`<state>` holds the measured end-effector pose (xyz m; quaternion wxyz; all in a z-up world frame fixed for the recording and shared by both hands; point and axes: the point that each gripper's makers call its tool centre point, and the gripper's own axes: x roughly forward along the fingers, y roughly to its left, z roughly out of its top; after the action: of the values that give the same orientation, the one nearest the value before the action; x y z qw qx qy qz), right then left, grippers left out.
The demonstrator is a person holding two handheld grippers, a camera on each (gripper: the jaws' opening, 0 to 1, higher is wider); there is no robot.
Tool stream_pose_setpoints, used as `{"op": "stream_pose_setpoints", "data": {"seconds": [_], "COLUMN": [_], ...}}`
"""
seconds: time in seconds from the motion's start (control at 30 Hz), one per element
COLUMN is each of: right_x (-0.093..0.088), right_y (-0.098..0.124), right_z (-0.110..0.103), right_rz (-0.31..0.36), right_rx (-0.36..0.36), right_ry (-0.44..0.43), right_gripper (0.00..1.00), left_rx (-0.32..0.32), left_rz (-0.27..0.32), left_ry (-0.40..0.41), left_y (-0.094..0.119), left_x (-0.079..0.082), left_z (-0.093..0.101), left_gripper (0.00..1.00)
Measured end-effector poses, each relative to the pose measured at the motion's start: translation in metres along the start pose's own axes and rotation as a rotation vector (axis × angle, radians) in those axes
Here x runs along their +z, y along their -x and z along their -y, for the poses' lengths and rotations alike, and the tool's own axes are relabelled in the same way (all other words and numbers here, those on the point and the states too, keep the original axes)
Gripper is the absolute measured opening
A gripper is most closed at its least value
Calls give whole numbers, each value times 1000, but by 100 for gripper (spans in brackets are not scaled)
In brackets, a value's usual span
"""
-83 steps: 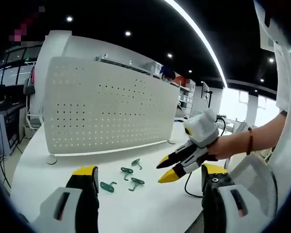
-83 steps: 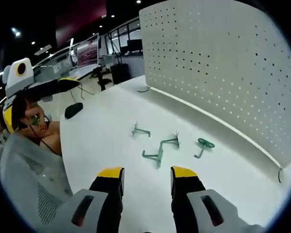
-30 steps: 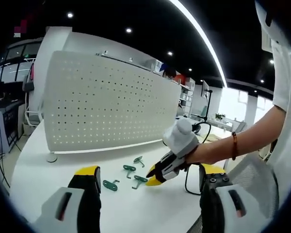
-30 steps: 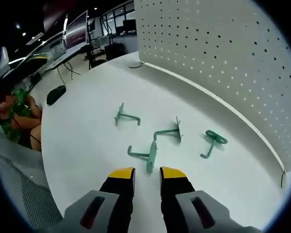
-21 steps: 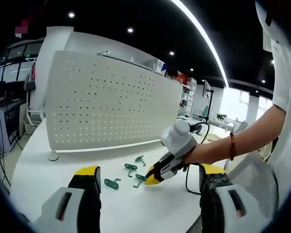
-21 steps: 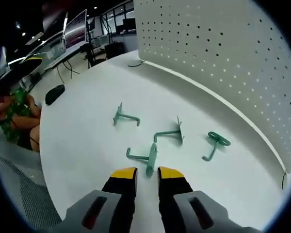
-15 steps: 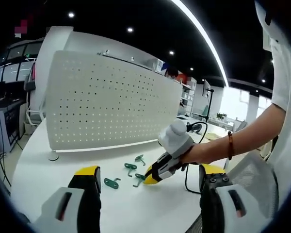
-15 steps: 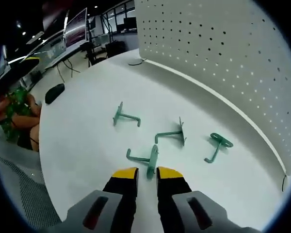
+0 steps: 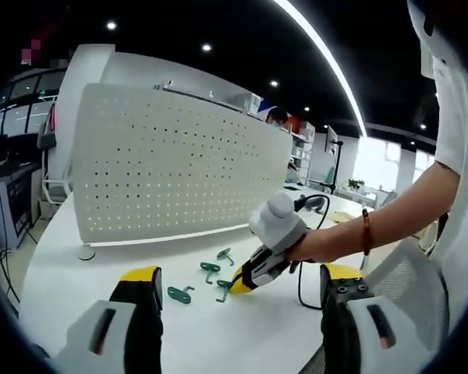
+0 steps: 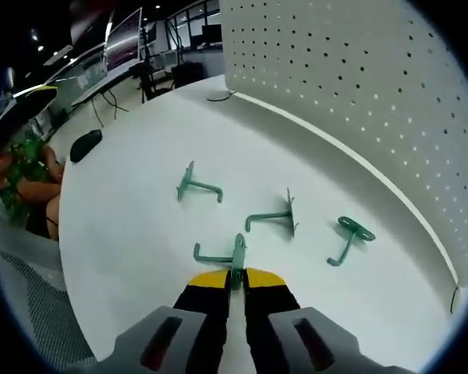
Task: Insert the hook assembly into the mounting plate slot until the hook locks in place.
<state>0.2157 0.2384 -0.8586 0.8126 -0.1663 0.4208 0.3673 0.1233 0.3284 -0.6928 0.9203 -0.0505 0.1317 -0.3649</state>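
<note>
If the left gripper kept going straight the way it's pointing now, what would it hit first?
Probably the nearest green hook lying on the white table; it sits ahead between the open jaws of the left gripper. Beyond it stands the perforated mounting plate. Depth is uncertain in this fisheye view.

Four green hooks on my bench — the nearest hook (image 10: 232,262), a second hook (image 10: 193,184), a third hook (image 10: 274,214) and a fourth hook (image 10: 348,235) — before one white pegboard (image 10: 359,93). Two tools — my left tool (image 9: 234,284), my right tool (image 10: 232,282).
</note>
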Motion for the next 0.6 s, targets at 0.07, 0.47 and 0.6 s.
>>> {"op": "stream_pose_setpoints", "data": {"seconds": [0.07,0.47,0.6], "right_x": [0,1,10], "right_y": [0,10,18], "right_z": [0,-2,-3], "right_rz": [-4,19,72], "right_rx": [2,-17,-23], "right_ry": [-7,-11,-34], "right_gripper": [5,2,2], "left_rx": [-1,5,7], "left_rz": [-6,6,-4], "left_ry": [2,2,6], "left_y": [-1,0,1], "left_x": [-1,4,3], "left_z": [0,-1,0], "left_gripper": [85,85,84]}}
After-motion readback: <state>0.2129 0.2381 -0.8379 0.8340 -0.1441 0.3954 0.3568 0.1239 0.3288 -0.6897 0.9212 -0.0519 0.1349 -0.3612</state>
